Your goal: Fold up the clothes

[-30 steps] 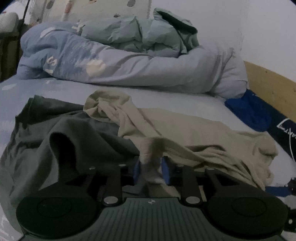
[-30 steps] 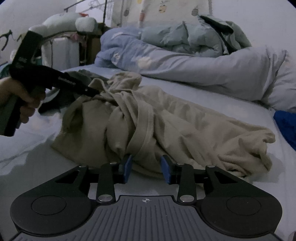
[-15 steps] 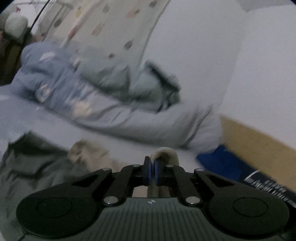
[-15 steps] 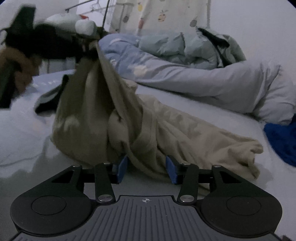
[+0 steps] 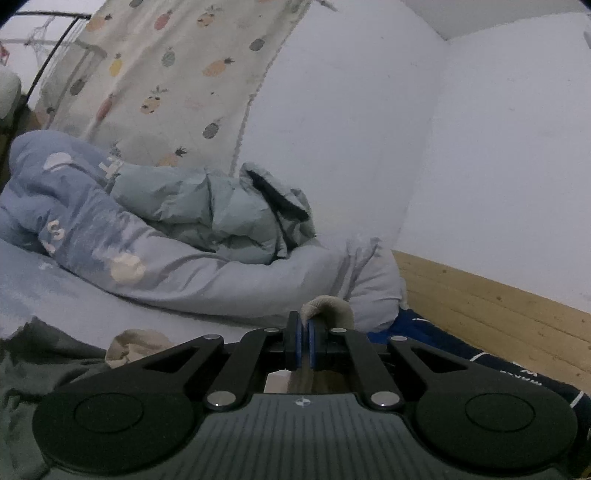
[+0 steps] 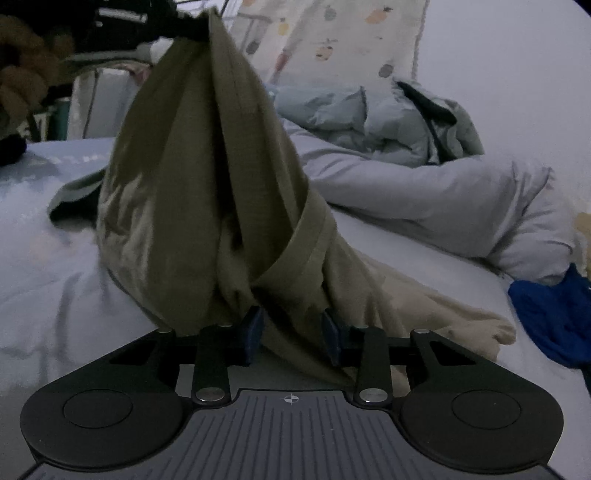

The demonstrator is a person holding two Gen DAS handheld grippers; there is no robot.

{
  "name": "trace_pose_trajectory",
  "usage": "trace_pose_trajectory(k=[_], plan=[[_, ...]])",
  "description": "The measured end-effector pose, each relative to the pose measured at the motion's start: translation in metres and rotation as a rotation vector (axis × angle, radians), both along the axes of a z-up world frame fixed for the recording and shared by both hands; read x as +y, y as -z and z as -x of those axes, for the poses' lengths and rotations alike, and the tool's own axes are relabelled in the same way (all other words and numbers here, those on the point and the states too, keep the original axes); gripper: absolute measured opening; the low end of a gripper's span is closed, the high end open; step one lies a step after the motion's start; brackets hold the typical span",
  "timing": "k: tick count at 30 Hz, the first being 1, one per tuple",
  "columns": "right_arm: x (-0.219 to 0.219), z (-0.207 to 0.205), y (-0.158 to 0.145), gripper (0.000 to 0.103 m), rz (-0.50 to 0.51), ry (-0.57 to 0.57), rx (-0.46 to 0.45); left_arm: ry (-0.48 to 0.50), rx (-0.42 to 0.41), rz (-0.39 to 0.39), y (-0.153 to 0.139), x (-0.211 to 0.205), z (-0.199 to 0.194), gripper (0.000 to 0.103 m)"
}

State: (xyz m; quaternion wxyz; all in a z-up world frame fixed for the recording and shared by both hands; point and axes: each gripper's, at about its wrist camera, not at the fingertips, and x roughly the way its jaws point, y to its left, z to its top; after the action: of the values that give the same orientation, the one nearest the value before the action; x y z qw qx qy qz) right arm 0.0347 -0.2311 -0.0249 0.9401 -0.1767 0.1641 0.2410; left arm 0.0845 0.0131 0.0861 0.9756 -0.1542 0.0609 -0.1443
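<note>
**Beige shirt lifted by left tongs, right tongs closing on it**

Left tongs (image 5: pixel 303 345) clamped tight on a fold of the beige shirt (image 6: pixel 207 177); a small loop of cloth pokes up past the blue pads (image 5: pixel 293 341). In the right wrist view the shirt hangs as a tall cone from the left tongs (image 6: pixel 192 29) at top left, held by a hand (image 6: pixel 22 70) (blurred, dark). Its lower part trails right across the bed (image 6: pixel 48 295).

Right tongs (image 6: pixel 291 332) sit low at the shirt's near edge, jaws part-way apart and just been closing, cloth between them; can't tell if pads press it.

Dark green garment (image 5: pixel 33 365) lies on the bed, near left. Rolled blue duvet (image 5: pixel 207 273) at far side, grey puffer jacket (image 5: pixel 221 210) on top. Blue cloth (image 6: pixel 554 317) at right. Pineapple-print curtain (image 5: pixel 166 74) behind.
</note>
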Motion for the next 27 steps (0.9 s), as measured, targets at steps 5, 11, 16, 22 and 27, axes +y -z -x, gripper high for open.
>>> trace_pose_trajectory(k=[5,11,16,22,27], plan=[[0.001,0.002,-0.013,0.001,-0.056,0.013,-0.054,-0.028,-0.012,-0.021,-0.004,0.007,0.006,0.007],[-0.041,0.020,-0.082,0.001,-0.276,0.088,-0.120,-0.069,-0.054,-0.009,-0.024,0.021,0.023,0.007],[-0.074,0.041,-0.126,0.001,-0.494,0.064,-0.076,-0.065,-0.134,-0.012,-0.051,0.020,0.046,0.007],[-0.073,0.023,-0.120,0.002,-0.494,-0.014,0.191,-0.146,-0.034,-0.142,-0.039,0.022,0.039,0.007],[-0.027,-0.032,-0.066,0.003,-0.269,-0.013,0.334,-0.240,0.248,-0.126,0.028,0.043,-0.007,0.007]])
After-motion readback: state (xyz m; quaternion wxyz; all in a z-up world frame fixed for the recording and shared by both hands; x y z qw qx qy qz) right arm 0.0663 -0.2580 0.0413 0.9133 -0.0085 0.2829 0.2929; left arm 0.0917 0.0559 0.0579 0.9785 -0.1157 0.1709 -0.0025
